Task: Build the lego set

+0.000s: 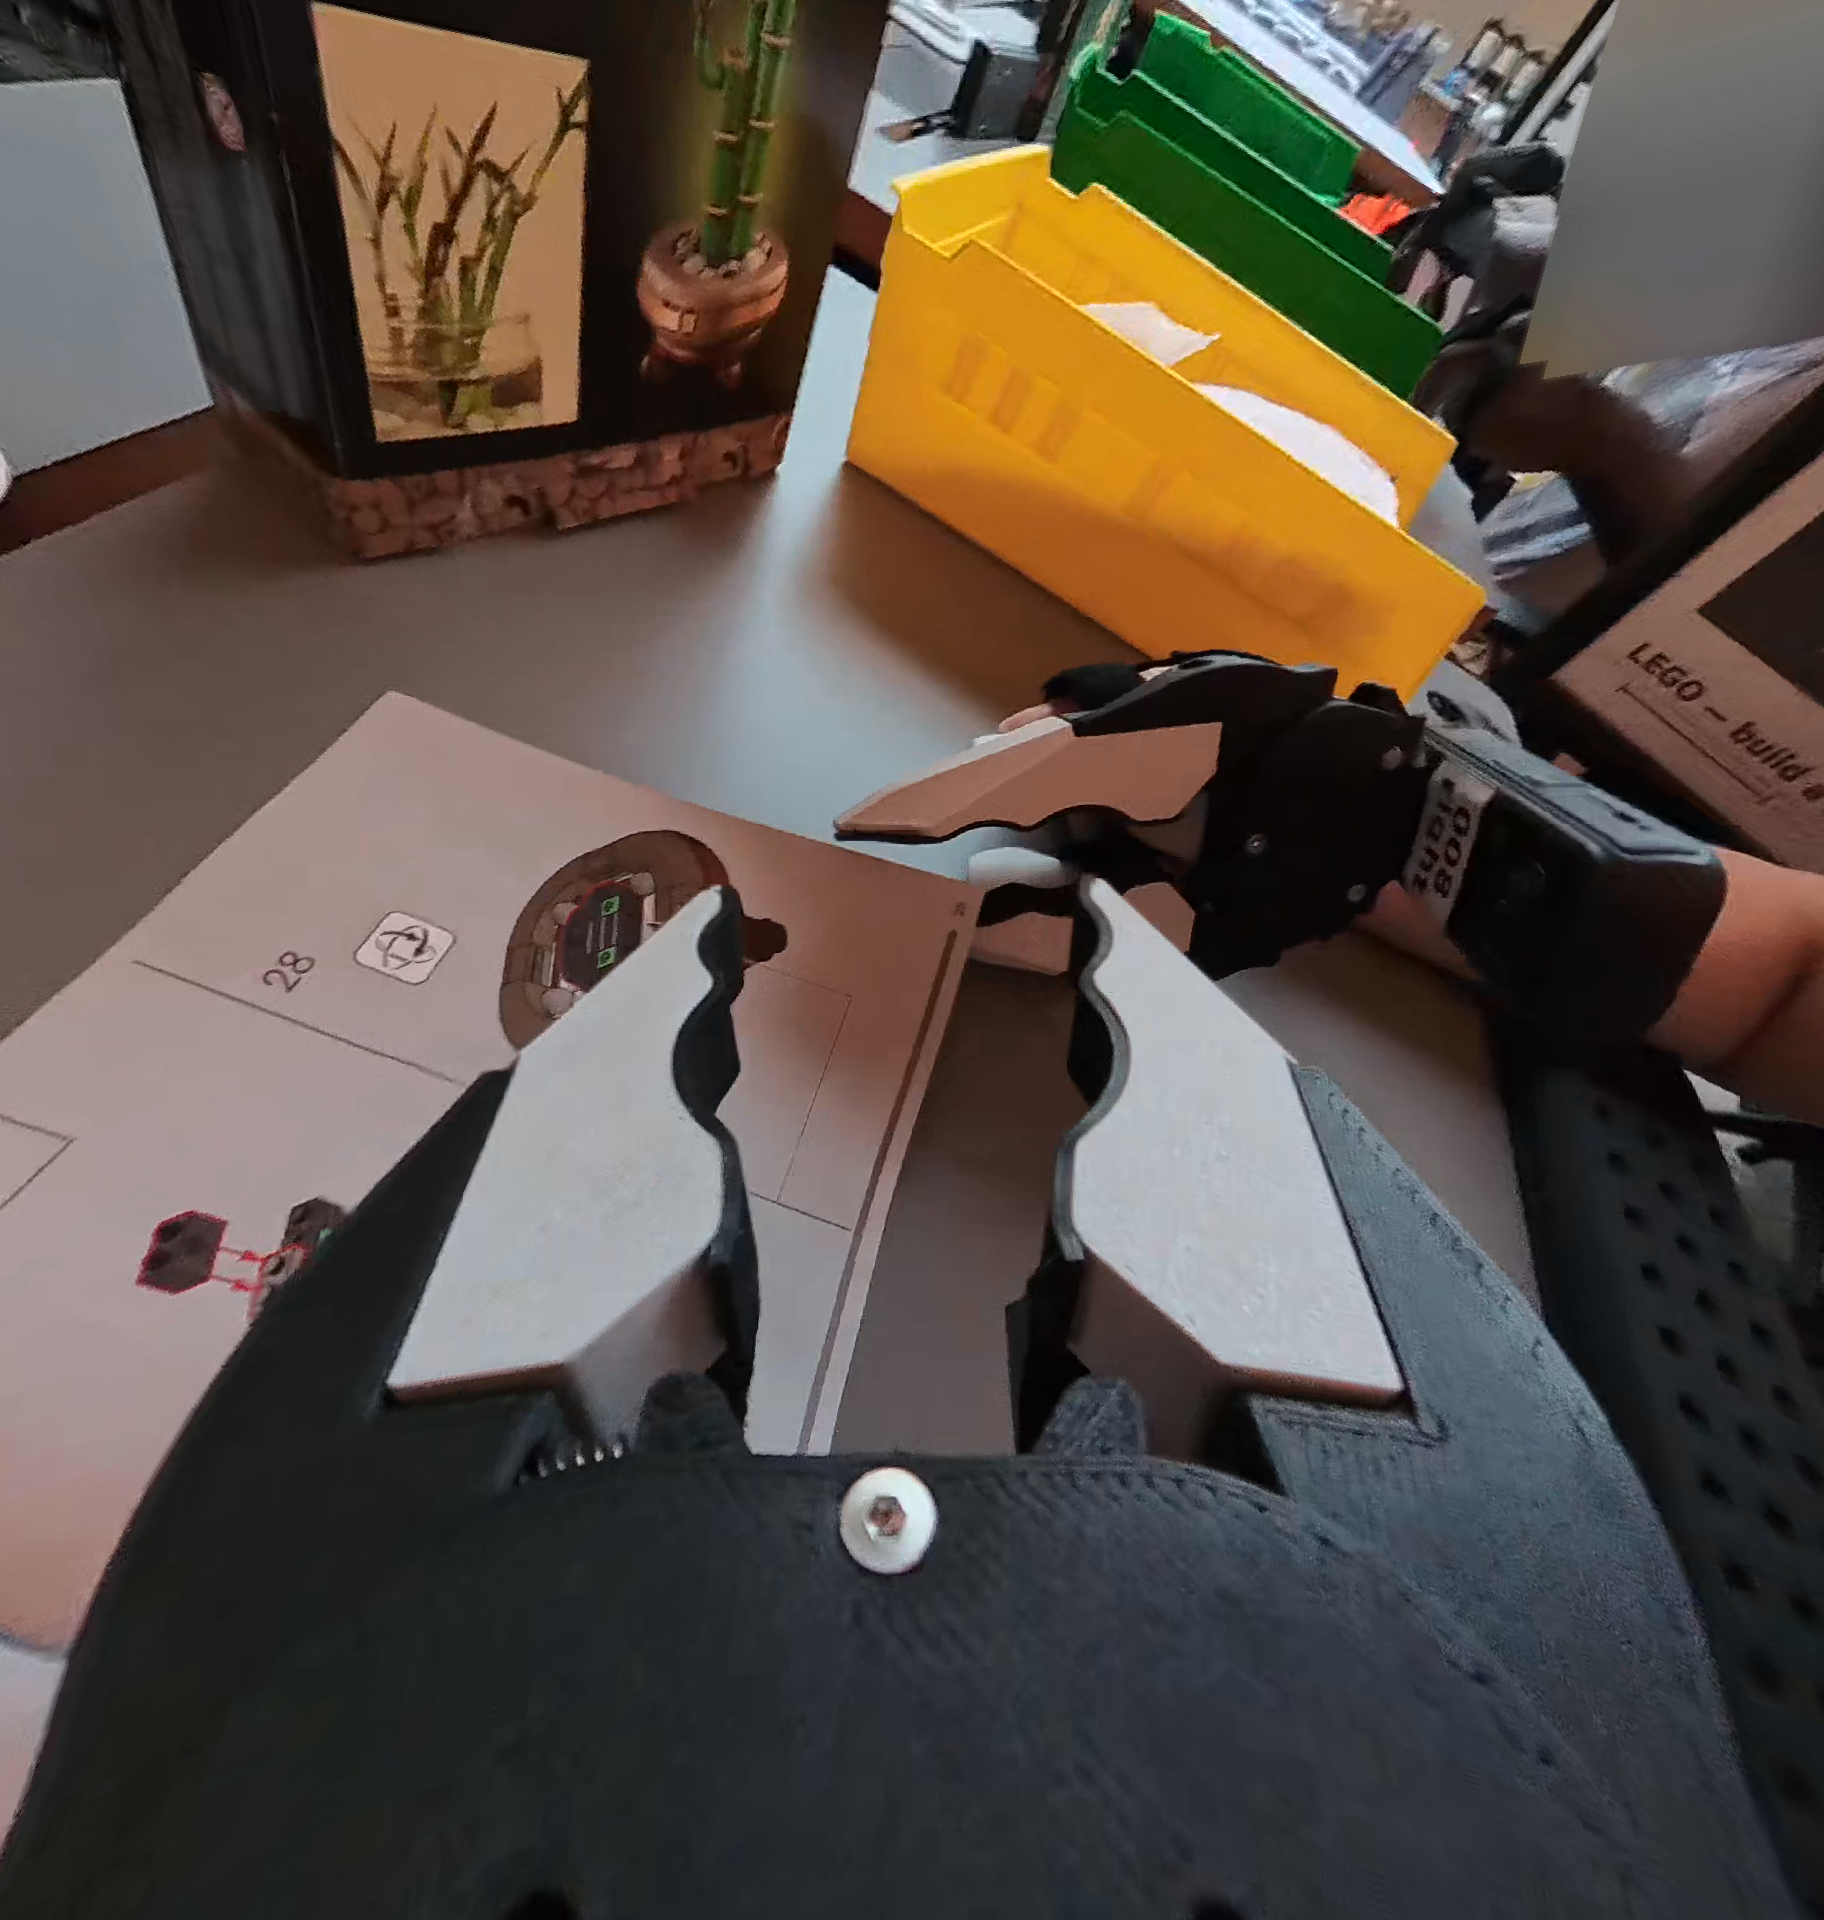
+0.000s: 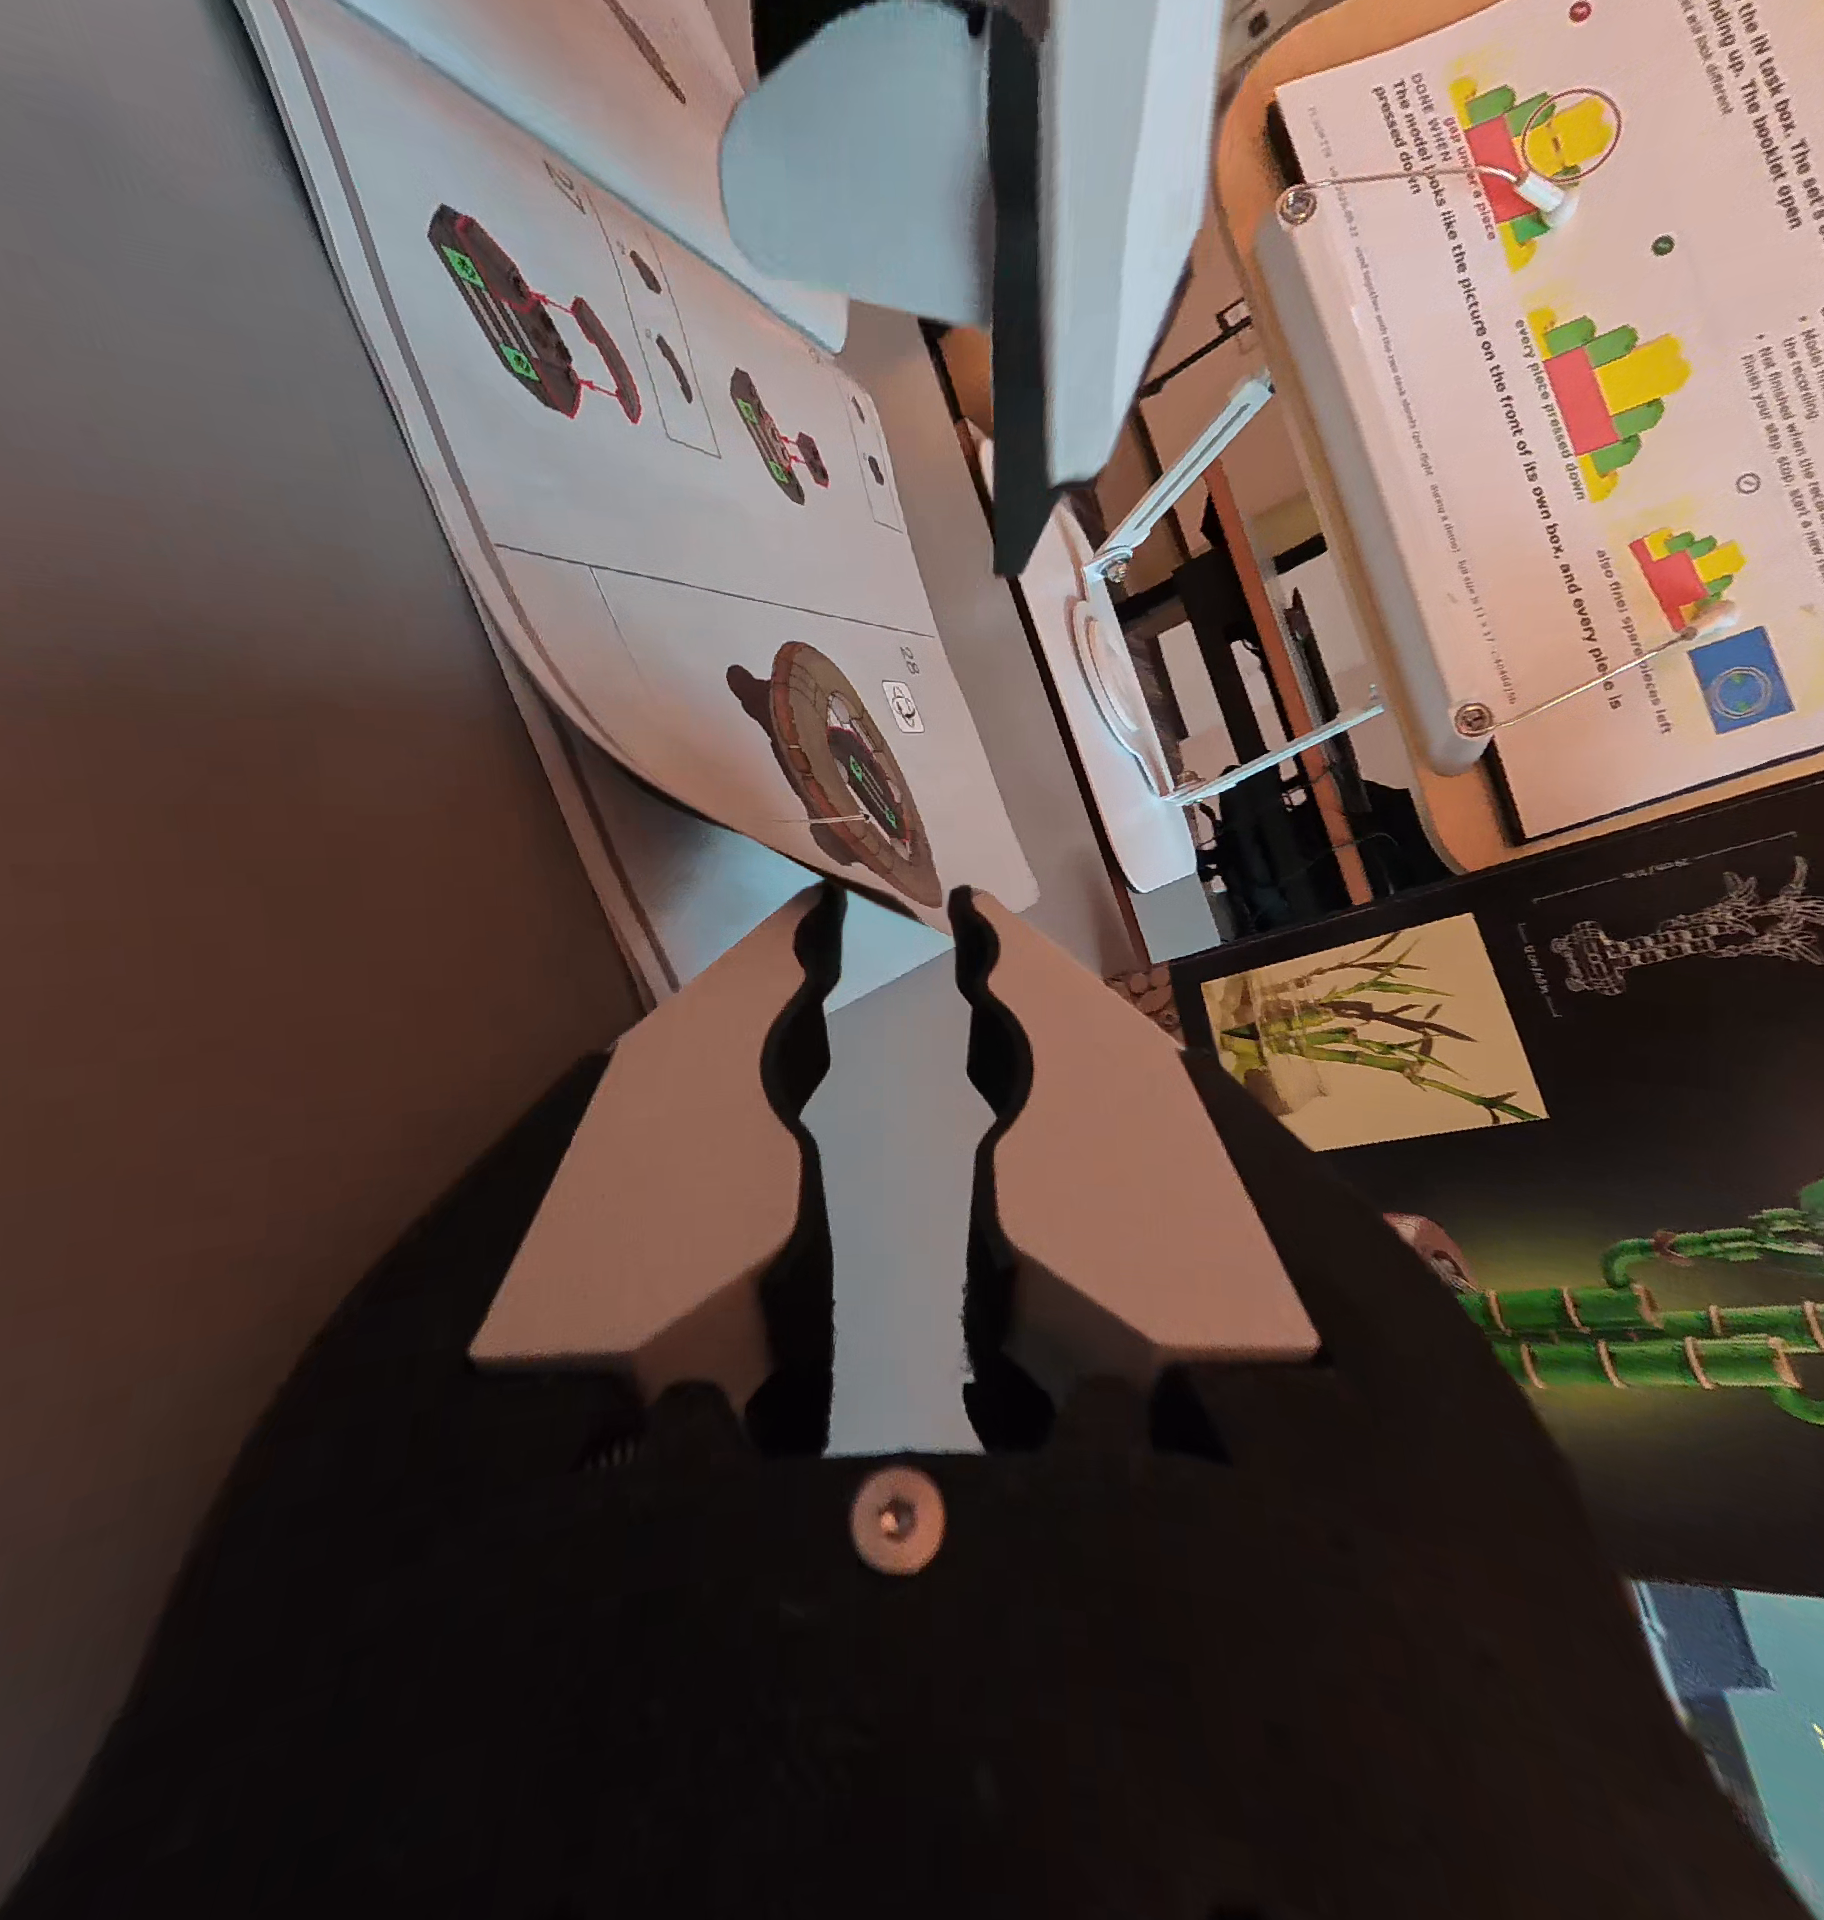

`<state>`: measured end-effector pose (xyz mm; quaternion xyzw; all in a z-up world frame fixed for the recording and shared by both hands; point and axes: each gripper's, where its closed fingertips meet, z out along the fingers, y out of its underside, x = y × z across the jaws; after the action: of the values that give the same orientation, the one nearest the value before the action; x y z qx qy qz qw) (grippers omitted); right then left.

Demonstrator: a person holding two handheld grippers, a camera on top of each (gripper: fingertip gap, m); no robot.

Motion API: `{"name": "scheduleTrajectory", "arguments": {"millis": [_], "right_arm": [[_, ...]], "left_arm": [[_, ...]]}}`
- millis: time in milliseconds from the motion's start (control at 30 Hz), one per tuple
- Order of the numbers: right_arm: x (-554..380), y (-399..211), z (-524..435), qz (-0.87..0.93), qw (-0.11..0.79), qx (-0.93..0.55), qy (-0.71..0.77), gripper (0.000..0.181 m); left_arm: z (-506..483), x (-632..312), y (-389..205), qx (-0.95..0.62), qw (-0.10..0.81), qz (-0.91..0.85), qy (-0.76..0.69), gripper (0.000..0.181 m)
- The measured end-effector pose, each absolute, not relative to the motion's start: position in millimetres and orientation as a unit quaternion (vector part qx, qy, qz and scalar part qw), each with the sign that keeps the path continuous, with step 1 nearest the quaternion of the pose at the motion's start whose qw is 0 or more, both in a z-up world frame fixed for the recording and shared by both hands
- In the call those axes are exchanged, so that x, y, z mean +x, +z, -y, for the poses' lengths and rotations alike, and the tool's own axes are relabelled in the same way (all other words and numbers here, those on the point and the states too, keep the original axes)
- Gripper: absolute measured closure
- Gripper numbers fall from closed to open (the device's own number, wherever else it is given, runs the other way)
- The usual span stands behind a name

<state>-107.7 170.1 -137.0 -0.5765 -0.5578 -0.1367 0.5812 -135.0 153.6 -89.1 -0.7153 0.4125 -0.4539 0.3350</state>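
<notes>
The left gripper point(image 1: 903, 904) hangs spread wide and empty over the open booklet point(image 1: 451, 1039); ahead, the right gripper point(image 2: 892, 904), narrowly parted, holds nothing at the page edge.

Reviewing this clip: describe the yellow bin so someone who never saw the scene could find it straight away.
Start at the tall dark set box with bamboo pictures, standing at the far side of the grey table. Just right of it sits the yellow bin, with something white inside. A green bin of the same shape stands behind it; colour tells them apart.
</notes>
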Motion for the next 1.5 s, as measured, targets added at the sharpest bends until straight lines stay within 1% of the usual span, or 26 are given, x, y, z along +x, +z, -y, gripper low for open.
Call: {"name": "scheduleTrajectory", "arguments": {"millis": [100,167,233,333,500,667,733,800,900,1067,1500], "right_arm": [[-110.1,-138.8,-167.8,0.561,0.578,-0.581,-0.119,0.161],[-110.5,-137.4,-167.2,0.558,0.58,-0.584,-0.108,0.16],[-109.5,-135.9,-167.5,0.553,0.581,-0.588,-0.102,0.16],[-109.7,-133.6,-166.5,0.551,0.585,-0.587,-0.097,0.159],[-111.0,-133.4,-165.9,0.551,0.585,-0.587,-0.091,0.159],[-111.3,-134.0,-165.9,0.552,0.584,-0.589,-0.088,0.159],[-111.2,-135.1,-166.1,0.552,0.583,-0.59,-0.086,0.159],[-111.4,-136.1,-166.3,0.553,0.581,-0.591,-0.086,0.158],[-111.5,-136.0,-166.0,0.553,0.581,-0.59,-0.088,0.159],[-111.5,-136.5,-165.9,0.554,0.581,-0.59,-0.087,0.159],[-111.2,-137.1,-166.1,0.554,0.58,-0.591,-0.085,0.158]], "left_arm": [[-141.1,-126.6,-106.8,-0.705,0.329,-0.466,-0.422,0.12],[-133.3,-123.6,-120.4,-0.703,0.323,-0.501,-0.387,0.131],[-133.5,-122.8,-128.0,-0.704,0.328,-0.518,-0.358,0.134],[-139.3,-123.8,-133.9,-0.709,0.339,-0.518,-0.337,0.14],[-141.3,-124.3,-142.6,-0.72,0.327,-0.511,-0.339,0.139],[-148.2,-127.2,-143.9,-0.727,0.327,-0.494,-0.347,0.144],[-153.9,-131.1,-151.4,-0.738,0.327,-0.493,-0.324,0.152],[-152.2,-129.0,-150.4,-0.733,0.33,-0.498,-0.325,0.151],[-145.1,-120.9,-142.8,-0.719,0.333,-0.499,-0.35,0.14],[-146.1,-120.8,-149.6,-0.725,0.33,-0.505,-0.333,0.142],[-145.7,-123.1,-145.1,-0.724,0.317,-0.488,-0.371,0.147]]}}
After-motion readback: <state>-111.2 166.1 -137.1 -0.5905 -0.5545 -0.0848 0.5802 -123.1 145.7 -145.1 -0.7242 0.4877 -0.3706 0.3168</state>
